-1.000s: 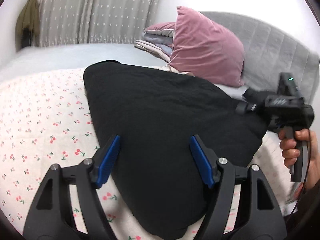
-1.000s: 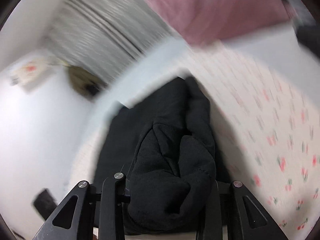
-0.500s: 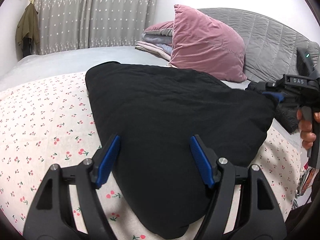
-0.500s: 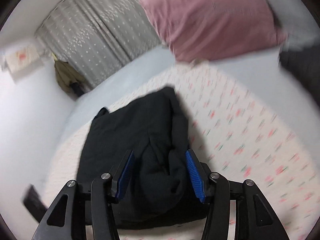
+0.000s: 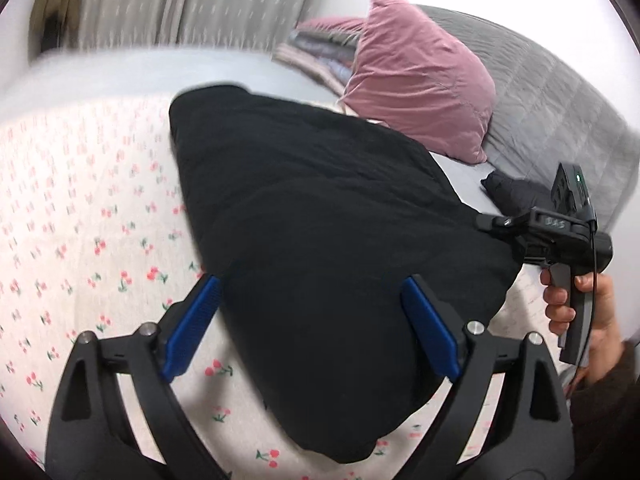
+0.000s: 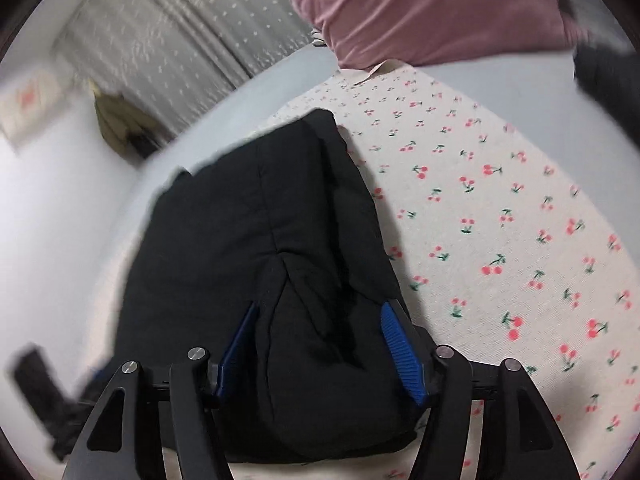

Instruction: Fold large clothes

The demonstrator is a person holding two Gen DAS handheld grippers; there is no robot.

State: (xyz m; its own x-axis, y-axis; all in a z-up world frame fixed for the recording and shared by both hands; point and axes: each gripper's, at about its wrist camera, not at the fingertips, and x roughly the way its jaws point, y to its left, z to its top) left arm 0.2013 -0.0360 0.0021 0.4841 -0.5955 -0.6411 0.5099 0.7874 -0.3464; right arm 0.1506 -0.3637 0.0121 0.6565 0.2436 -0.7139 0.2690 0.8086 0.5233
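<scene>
A large black garment (image 5: 320, 216) lies folded in a thick bundle on the cherry-print bedspread (image 5: 80, 216). My left gripper (image 5: 310, 322) is open above its near end, the blue pads apart and touching nothing. The right gripper (image 5: 486, 222) shows in the left wrist view at the garment's right corner, held by a hand. In the right wrist view the right gripper (image 6: 318, 346) stands open, its blue pads on either side of a thick fold of the black garment (image 6: 264, 240), not pinching it.
A pink velvet pillow (image 5: 420, 76) leans on the grey padded headboard (image 5: 560, 112) behind the garment. Folded blankets (image 5: 320, 48) lie left of the pillow. Another dark cloth (image 5: 516, 192) lies at the bed's right. Grey curtains (image 5: 180, 0) hang at the back.
The right gripper opened from a clamp on the bunched cloth and then came back close to the garment's right corner. The left gripper stayed open and swung slightly.
</scene>
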